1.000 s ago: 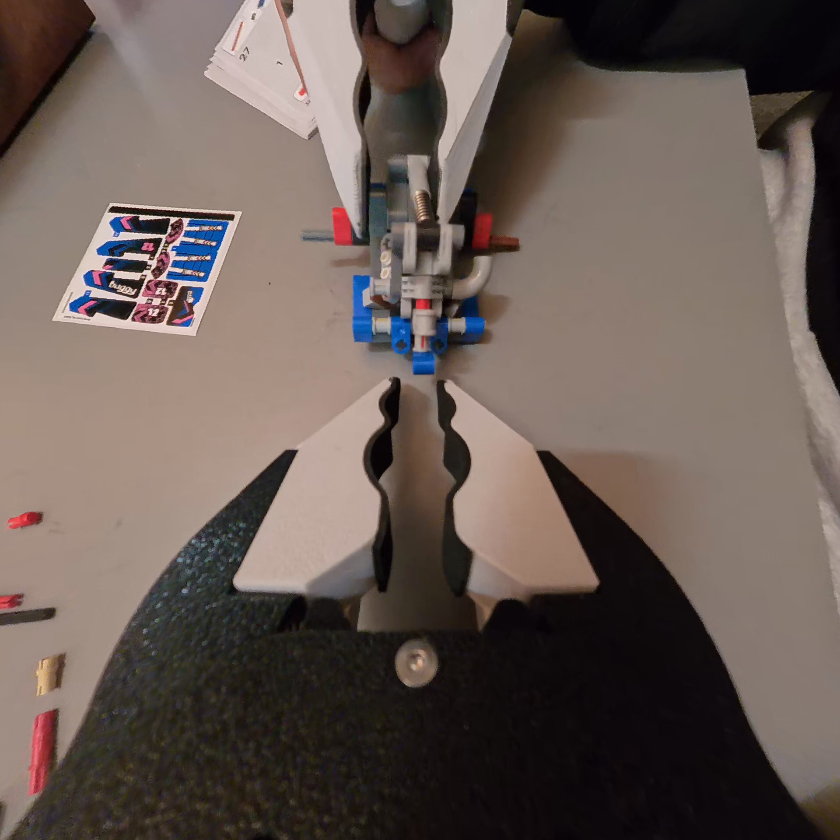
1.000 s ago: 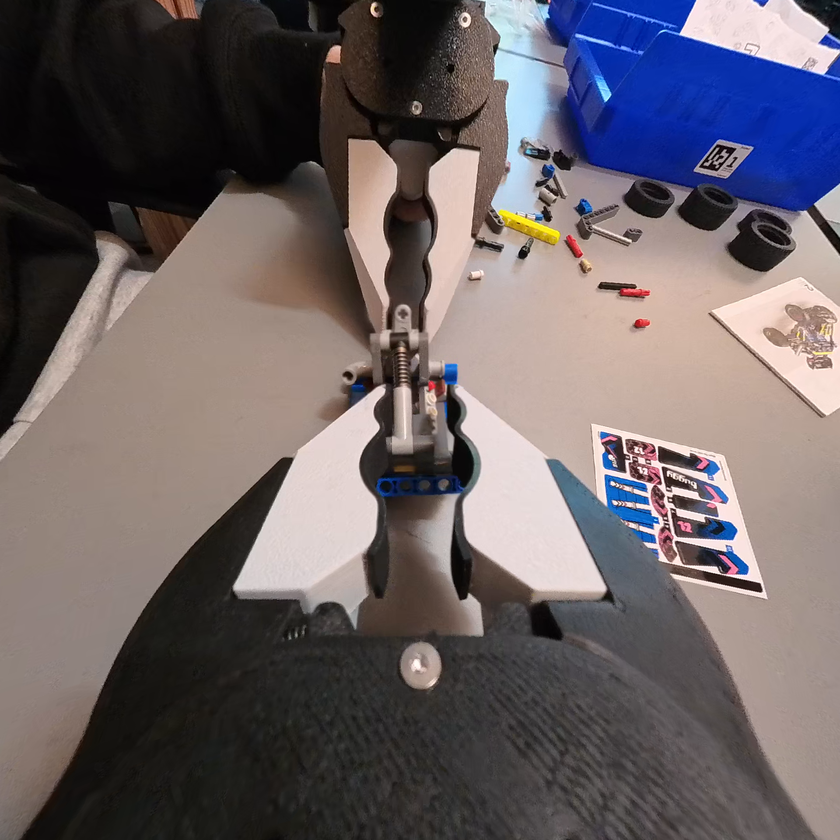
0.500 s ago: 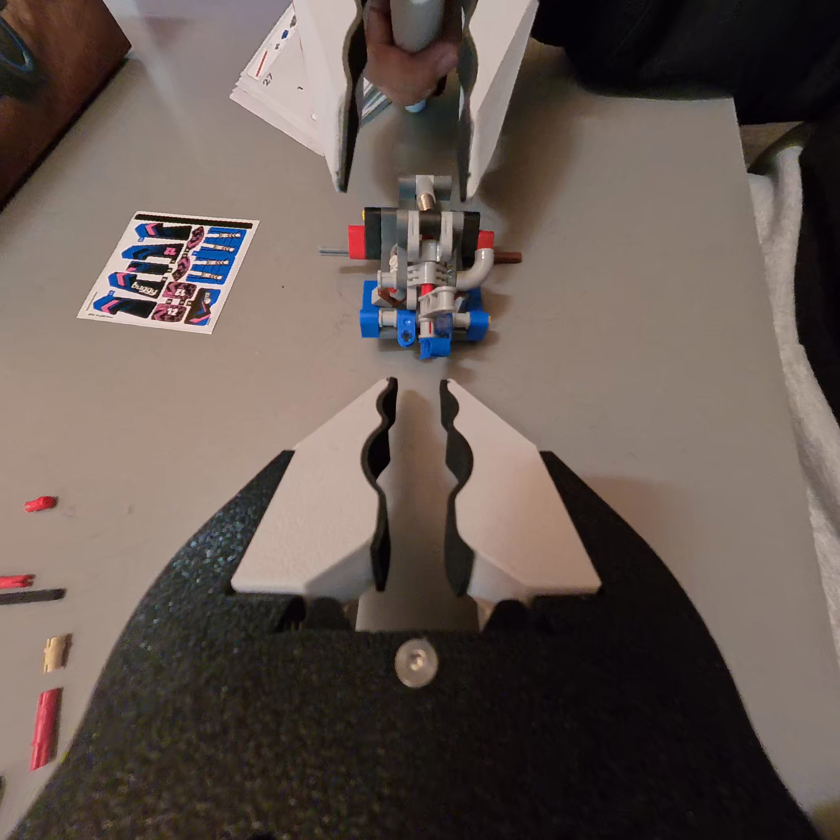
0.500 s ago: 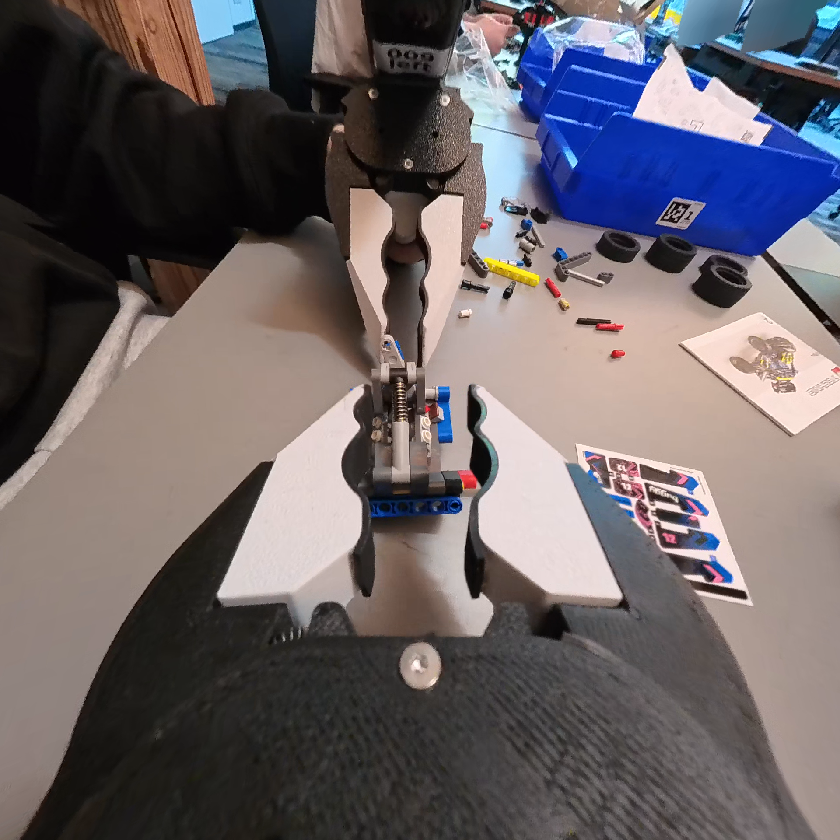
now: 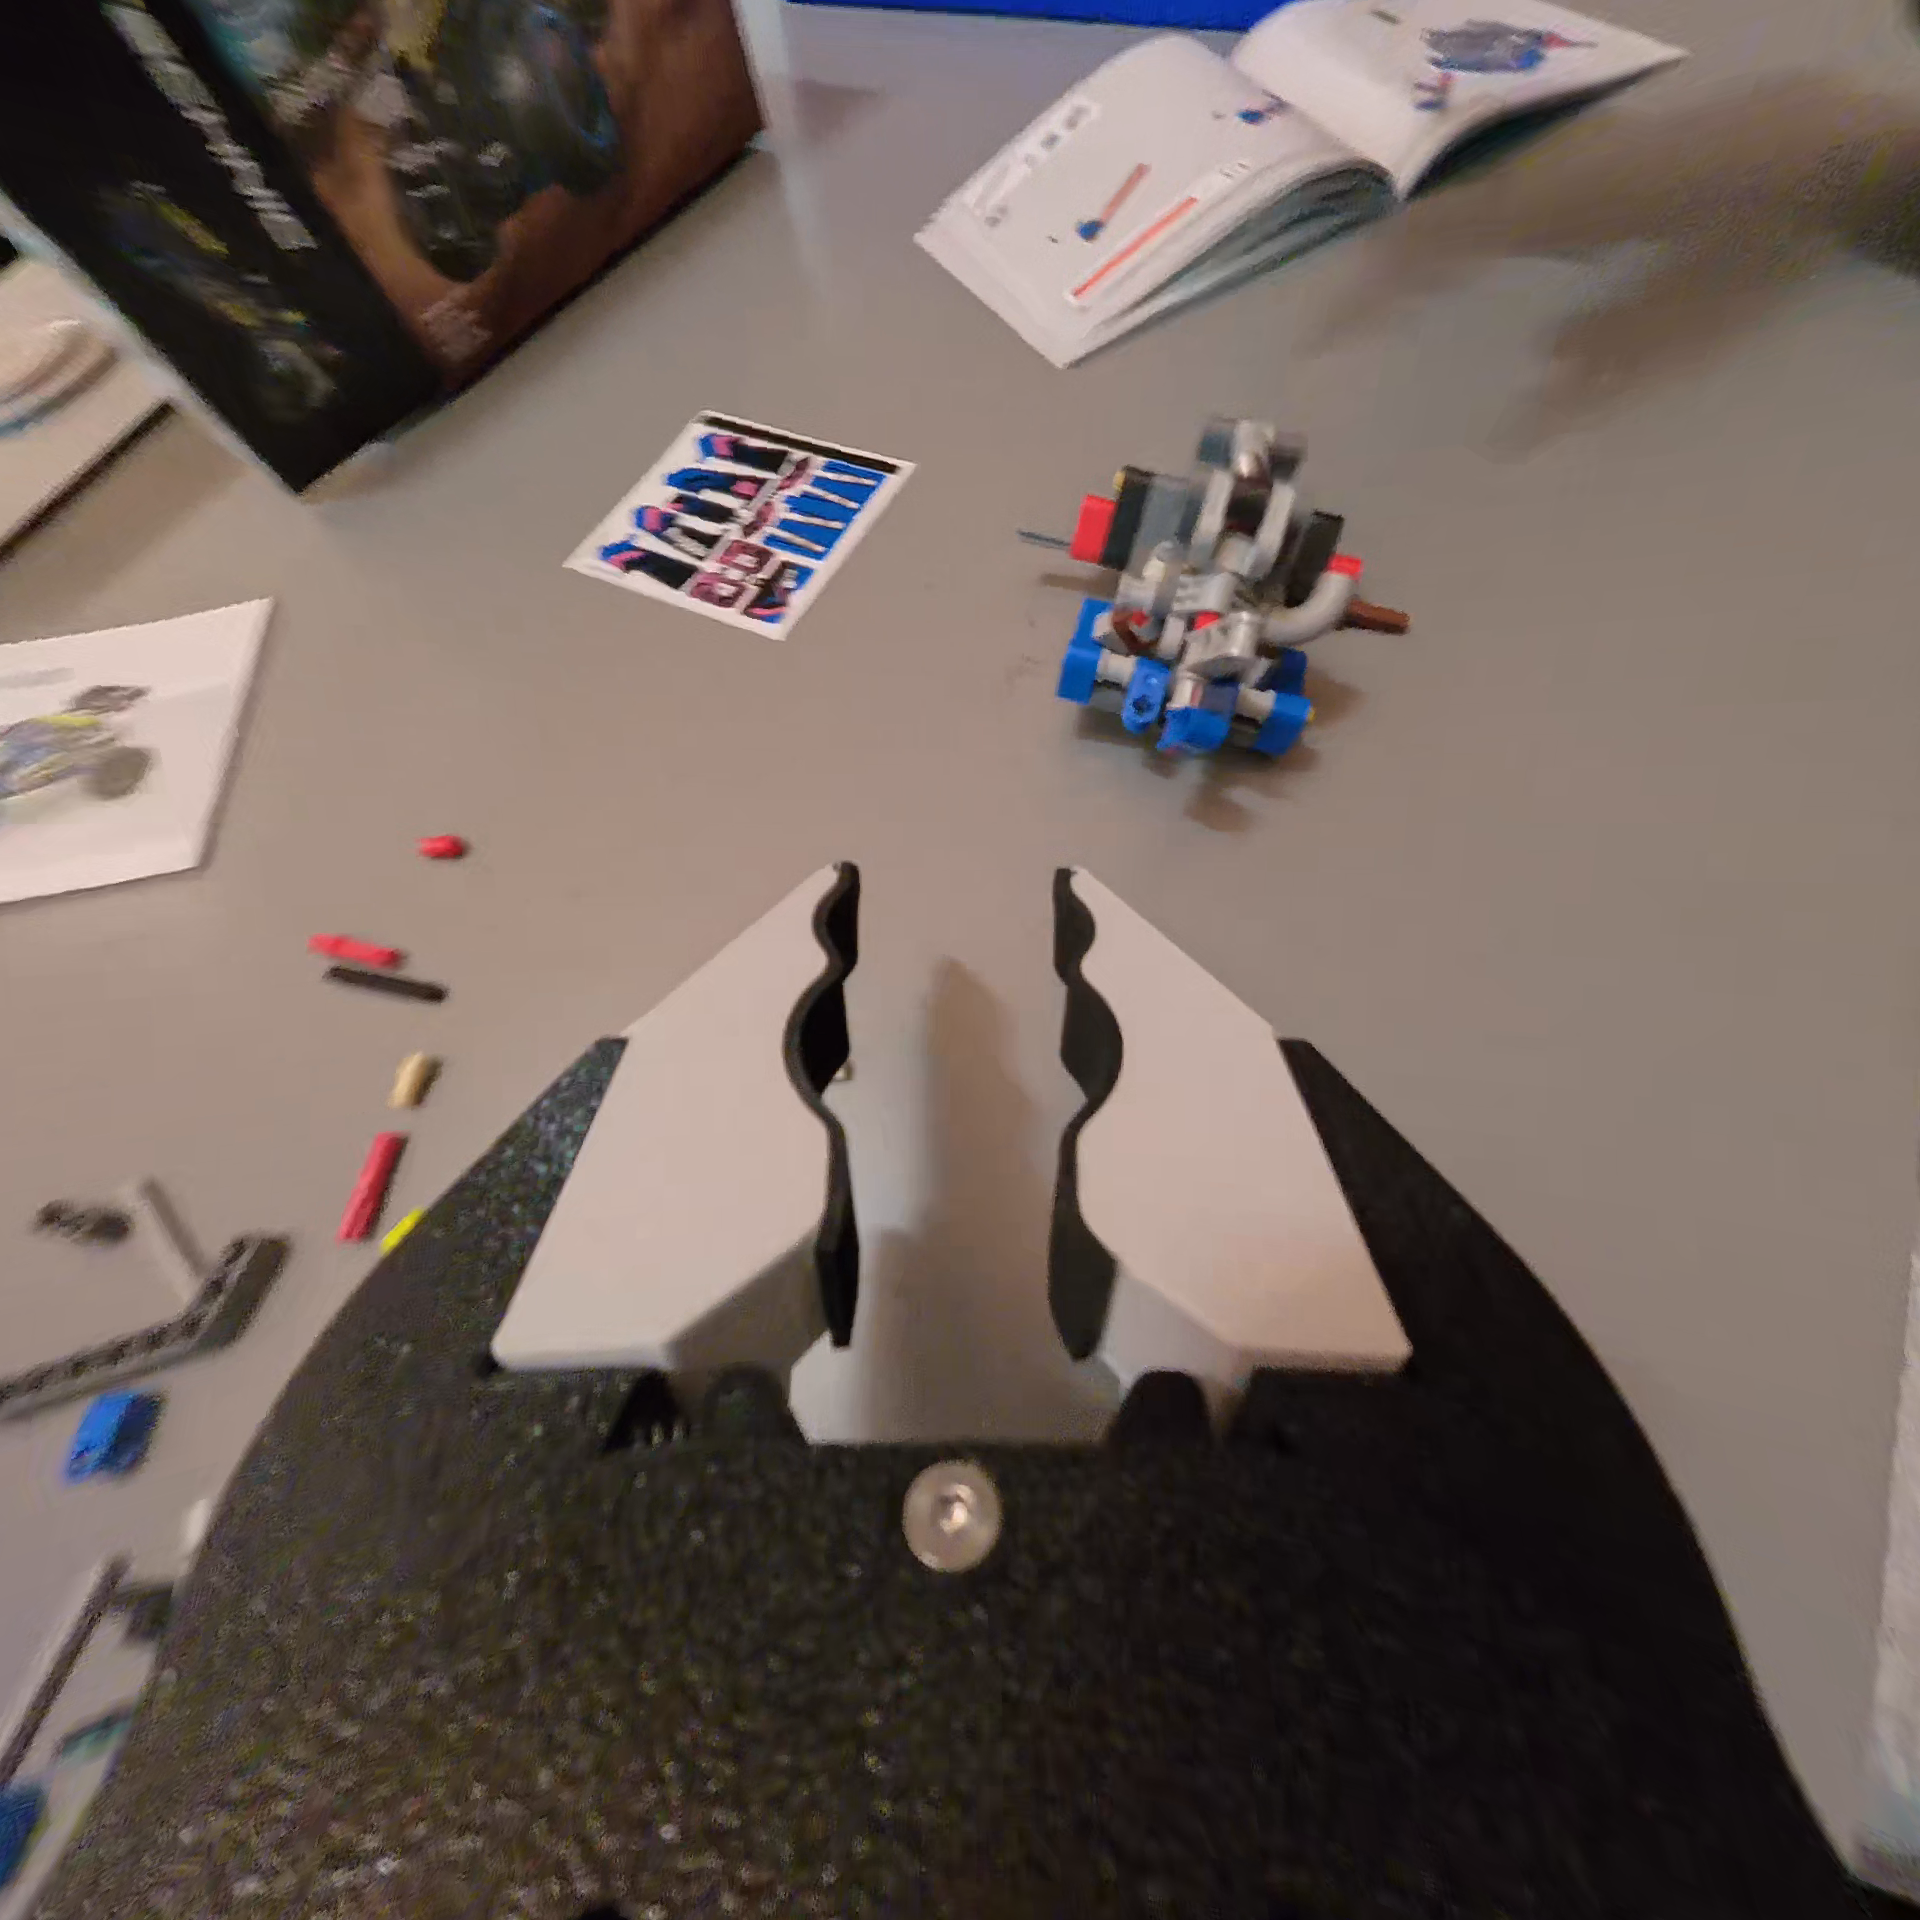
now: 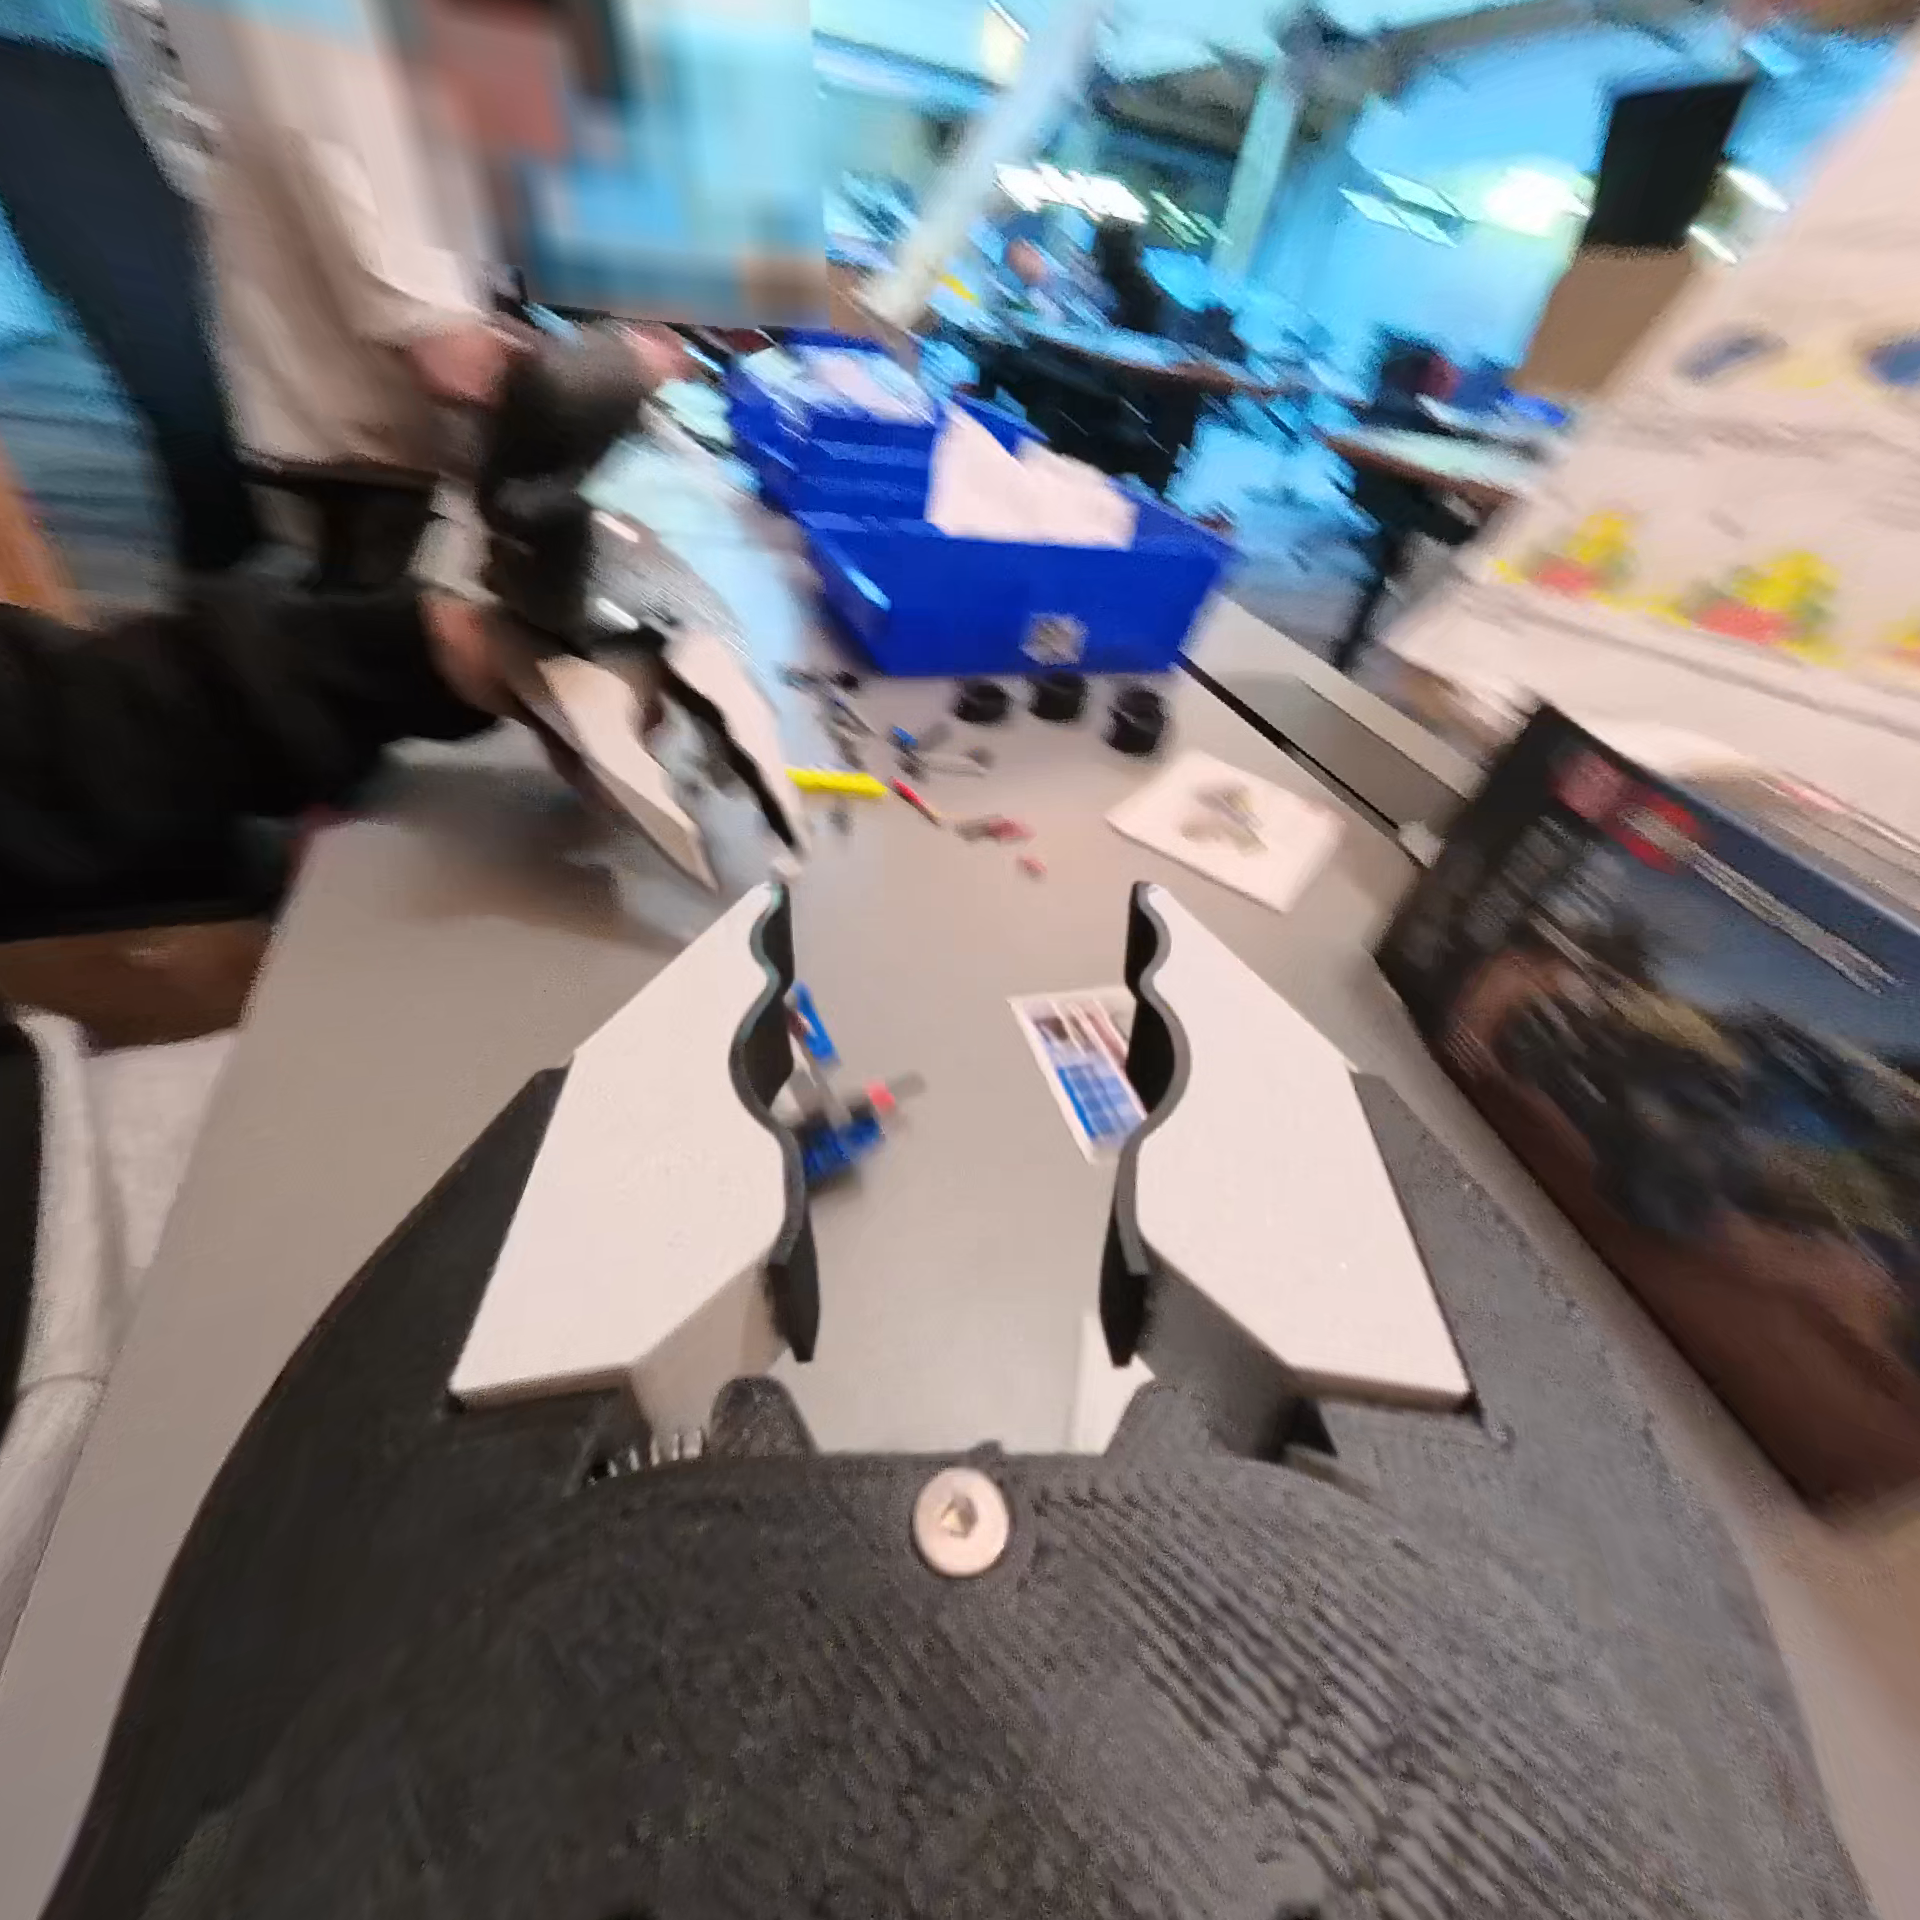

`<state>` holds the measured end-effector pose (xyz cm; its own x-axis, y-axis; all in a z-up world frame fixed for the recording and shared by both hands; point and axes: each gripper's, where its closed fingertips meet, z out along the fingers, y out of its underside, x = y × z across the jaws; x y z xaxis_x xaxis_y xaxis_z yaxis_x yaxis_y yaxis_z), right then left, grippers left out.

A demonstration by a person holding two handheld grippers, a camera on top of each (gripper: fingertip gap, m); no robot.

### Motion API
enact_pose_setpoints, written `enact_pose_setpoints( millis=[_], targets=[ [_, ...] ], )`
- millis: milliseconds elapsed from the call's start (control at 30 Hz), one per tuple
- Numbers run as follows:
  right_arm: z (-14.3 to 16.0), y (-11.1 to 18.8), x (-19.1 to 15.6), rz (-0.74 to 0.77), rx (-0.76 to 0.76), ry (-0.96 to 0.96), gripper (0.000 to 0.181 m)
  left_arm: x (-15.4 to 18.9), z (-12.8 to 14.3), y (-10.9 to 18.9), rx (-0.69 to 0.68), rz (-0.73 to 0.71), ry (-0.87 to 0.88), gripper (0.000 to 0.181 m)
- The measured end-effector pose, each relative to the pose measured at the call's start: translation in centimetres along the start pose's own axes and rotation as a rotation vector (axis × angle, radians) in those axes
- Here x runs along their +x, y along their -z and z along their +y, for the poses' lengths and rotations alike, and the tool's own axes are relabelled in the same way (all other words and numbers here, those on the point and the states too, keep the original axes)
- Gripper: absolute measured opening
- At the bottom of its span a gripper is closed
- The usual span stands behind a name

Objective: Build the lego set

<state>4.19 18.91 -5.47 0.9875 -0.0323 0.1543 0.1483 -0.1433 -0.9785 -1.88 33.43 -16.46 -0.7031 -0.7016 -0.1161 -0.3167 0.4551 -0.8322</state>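
1. Currently, in the left wrist view, the left gripper (image 5: 951, 883) is being held released and empty above the grey table (image 5: 1558, 935), with a clear gap showing between its jaws.
2. The half-built model (image 5: 1195, 603) is being left standing free on the table, ahead and slightly right of that gripper, well apart from it and touched by nothing.
3. A sticker sheet (image 5: 740, 525) is being kept unused to the left of the model, and an open instruction booklet (image 5: 1247, 166) is being kept beyond it, near a dark box (image 5: 343, 197).
4. Loose small parts (image 5: 369, 1184), red, black, tan and blue, are being left scattered at the left, not yet fitted.
5. In the right wrist view, heavily blurred, the right gripper (image 6: 956, 904) is likewise being held released and empty, raised well above the table.
6. The model (image 6: 842, 1122) is being seen between its jaws but far below, on the table and not gripped.
7. Black tyres (image 6: 1060, 707) are being left beside a blue bin (image 6: 997, 592), unmounted.
8. Judged from this, only a small core is built; wheels, stickers and many parts are being left for later, so the task is being taken as far from finished.
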Motion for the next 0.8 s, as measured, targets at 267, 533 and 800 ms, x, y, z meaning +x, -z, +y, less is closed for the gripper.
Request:
enact_pose_setpoints(
  millis=[267, 533, 800],
  targets=[
    [9.6, 18.9, 5.1, 0.528, -0.391, -0.289, 0.051, 6.9, -8.2, -4.3, -0.109, 0.028, -0.284, 0.040],
    [14.9, 26.0, 6.8, 0.688, -0.618, -0.322, 0.037, 19.0, -16.0, -18.0, -0.127, 0.369, -0.581, 0.045],
    [17.6, 28.5, 6.5, 0.668, -0.653, -0.366, 0.028, 19.3, -16.2, -25.2, -0.297, 0.440, -0.604, 0.037]
  ],
)
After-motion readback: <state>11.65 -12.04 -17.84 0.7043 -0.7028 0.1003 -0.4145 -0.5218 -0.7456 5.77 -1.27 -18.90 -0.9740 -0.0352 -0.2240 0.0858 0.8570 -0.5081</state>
